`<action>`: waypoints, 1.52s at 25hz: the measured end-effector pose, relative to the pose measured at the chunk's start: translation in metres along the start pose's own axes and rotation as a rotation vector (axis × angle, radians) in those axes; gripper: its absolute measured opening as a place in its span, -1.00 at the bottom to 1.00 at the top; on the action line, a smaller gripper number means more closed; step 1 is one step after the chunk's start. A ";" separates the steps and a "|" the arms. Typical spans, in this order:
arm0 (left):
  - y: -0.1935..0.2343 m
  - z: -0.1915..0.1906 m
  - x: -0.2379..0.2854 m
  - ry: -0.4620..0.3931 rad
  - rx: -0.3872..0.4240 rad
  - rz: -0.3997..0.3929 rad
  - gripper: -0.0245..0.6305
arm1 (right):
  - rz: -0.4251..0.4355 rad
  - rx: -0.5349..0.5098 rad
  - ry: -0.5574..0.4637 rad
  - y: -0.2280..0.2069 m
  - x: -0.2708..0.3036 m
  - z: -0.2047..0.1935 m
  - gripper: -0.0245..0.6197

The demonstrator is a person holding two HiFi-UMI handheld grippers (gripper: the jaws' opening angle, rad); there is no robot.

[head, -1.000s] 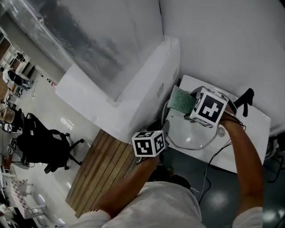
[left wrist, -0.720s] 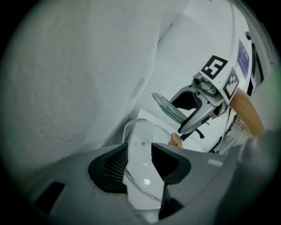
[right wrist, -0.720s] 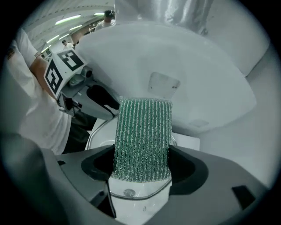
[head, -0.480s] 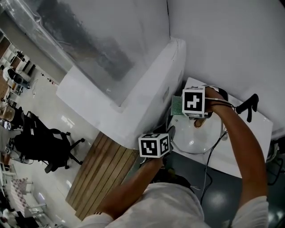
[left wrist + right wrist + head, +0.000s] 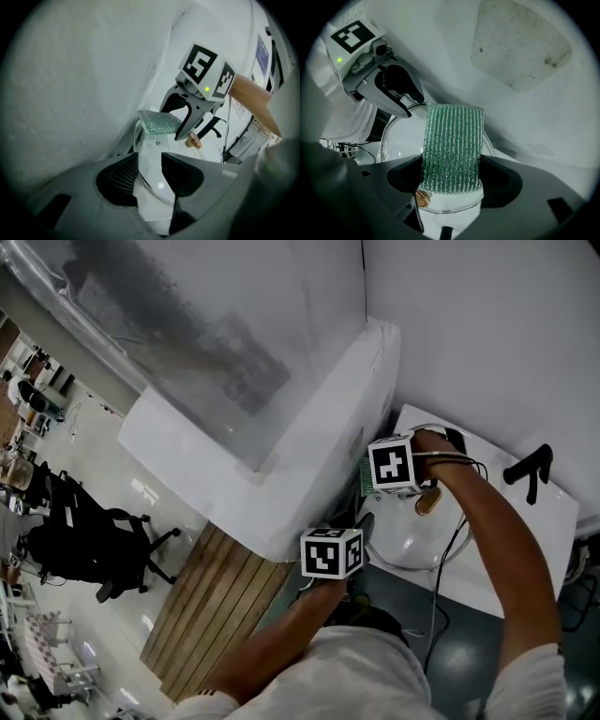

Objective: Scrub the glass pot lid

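Soft, even light fills the head view, brightest on the white wall (image 5: 469, 334). Both gripper views are dimmer, ringed by black fisheye vignetting, near jaws blurred; a glint marks the glass pot lid (image 5: 161, 186).

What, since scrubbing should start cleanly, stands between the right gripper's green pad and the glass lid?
Nothing visible: the green pad in the right gripper faces the glass lid directly; the brown knob sits beside it.
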State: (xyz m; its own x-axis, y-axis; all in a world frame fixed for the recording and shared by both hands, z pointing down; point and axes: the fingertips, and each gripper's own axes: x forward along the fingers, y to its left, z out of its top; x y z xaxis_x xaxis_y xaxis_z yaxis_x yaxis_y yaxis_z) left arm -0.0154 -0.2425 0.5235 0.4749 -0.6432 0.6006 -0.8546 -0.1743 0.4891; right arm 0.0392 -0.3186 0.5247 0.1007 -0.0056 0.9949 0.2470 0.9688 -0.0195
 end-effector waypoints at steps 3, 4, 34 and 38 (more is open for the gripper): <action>0.002 0.000 0.000 0.001 0.016 0.010 -0.50 | 0.015 0.007 -0.002 0.000 0.004 -0.001 0.16; 0.003 -0.001 0.000 0.000 0.019 0.015 -0.53 | 0.021 0.015 -0.007 -0.001 0.005 -0.001 0.16; 0.014 -0.002 -0.001 -0.011 0.092 0.106 -0.82 | -0.053 0.722 -0.440 -0.028 -0.038 -0.084 0.16; 0.015 -0.001 0.000 -0.017 0.109 0.109 -0.82 | -0.095 0.550 -0.382 -0.005 -0.060 -0.053 0.16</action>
State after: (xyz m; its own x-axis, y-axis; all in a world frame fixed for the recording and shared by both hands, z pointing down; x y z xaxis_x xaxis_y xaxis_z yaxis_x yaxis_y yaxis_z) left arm -0.0279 -0.2444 0.5320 0.3750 -0.6751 0.6353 -0.9192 -0.1820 0.3492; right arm 0.0825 -0.3366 0.4599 -0.2697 -0.1067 0.9570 -0.2987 0.9541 0.0222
